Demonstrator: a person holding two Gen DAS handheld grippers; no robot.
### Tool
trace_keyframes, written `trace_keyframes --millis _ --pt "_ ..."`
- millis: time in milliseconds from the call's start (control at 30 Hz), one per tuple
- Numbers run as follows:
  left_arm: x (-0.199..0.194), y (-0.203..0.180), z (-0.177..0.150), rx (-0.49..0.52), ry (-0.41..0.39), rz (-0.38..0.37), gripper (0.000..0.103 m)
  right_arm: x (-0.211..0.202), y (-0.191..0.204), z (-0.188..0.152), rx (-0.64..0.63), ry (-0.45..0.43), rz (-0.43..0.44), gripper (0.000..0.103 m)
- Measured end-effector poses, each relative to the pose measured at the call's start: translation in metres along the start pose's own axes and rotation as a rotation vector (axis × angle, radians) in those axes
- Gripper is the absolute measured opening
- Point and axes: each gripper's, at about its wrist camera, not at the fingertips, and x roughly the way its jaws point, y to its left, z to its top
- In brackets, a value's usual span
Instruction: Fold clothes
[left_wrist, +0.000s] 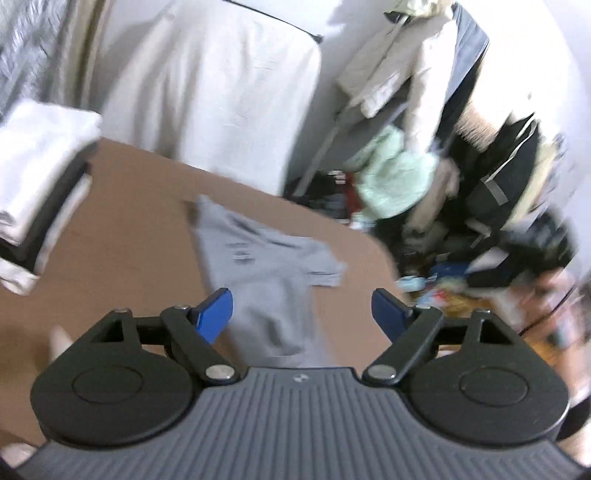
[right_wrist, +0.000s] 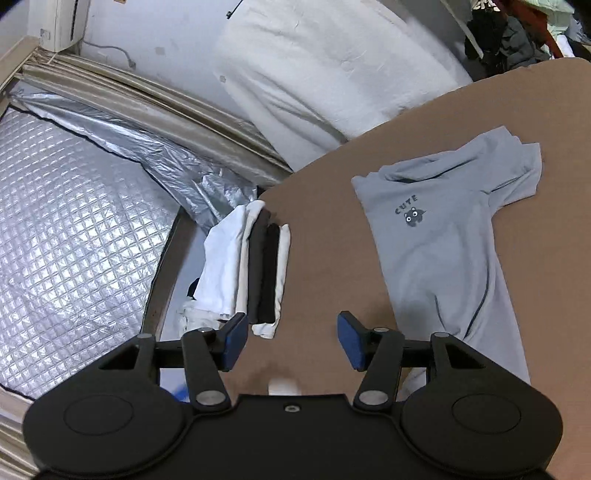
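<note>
I am holding both grippers, left gripper (left_wrist: 302, 314) and right gripper (right_wrist: 291, 341), fingers apart and empty, above the bench (right_wrist: 325, 236); the grey T-shirt (right_wrist: 454, 236) is lying lengthwise at right of frame, collar farthest, hem nearest the right fingers.

Bare brown tabletop (right_wrist: 325, 236) open between folded stack (right_wrist: 258, 266) at its edge and grey shirt (right_wrist: 443, 229); clutter pile (left_wrist: 461, 206) beyond.

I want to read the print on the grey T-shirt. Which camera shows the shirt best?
The right wrist view: the grey T-shirt lies sharp on the brown table, with "CUTE" and a small animal face legible. The left wrist view shows the shirt blurred, its print only a dark smudge.
</note>
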Motion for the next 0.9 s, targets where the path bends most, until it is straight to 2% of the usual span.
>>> trace_keyframes --millis 33,133,200,267,333,400,467,500,633,700,800,900 --pt "0.005 -0.005 0.008 -0.002 0.009 -0.009 0.082 0.0 -0.002 -0.002 -0.013 0.0 0.011 0.059" --pt "0.039 -0.03 0.024 0.071 0.055 0.052 0.083 0.007 -0.012 -0.004 -0.08 -0.018 0.023 0.059" --pt "0.077 -0.043 0.027 0.108 0.126 0.088 0.091 0.012 -0.021 -0.003 -0.145 -0.035 0.031 0.059" --pt "0.129 -0.049 0.022 0.122 0.233 0.112 0.091 0.021 -0.035 -0.005 -0.196 -0.044 0.015 0.059" --pt "0.187 -0.05 0.007 0.15 0.331 0.168 0.09 0.039 -0.053 -0.011 -0.248 -0.06 -0.043 0.059" --pt "0.232 -0.044 -0.016 0.215 0.345 0.25 0.076 0.059 -0.073 -0.025 -0.287 -0.089 -0.13 0.059" --pt "0.27 -0.034 -0.038 0.286 0.345 0.302 0.073 0.076 -0.096 -0.046 -0.304 -0.117 -0.198 0.059" --pt "0.286 -0.026 -0.047 0.298 0.353 0.313 0.073 0.083 -0.107 -0.061 -0.297 -0.119 -0.203 0.059" --pt "0.332 0.017 -0.089 0.199 0.448 0.245 0.073 0.112 -0.151 -0.12 -0.27 -0.124 -0.222 0.059" --pt "0.344 0.035 -0.113 0.123 0.569 0.277 0.07 0.123 -0.166 -0.145 -0.239 -0.124 -0.218 0.059" --pt "0.346 0.04 -0.126 0.037 0.584 0.19 0.072 0.14 -0.169 -0.18 -0.232 -0.132 -0.244 0.059" --pt "0.347 0.039 -0.134 -0.011 0.624 0.155 0.072 0.153 -0.158 -0.206 -0.34 -0.125 -0.294 0.059"
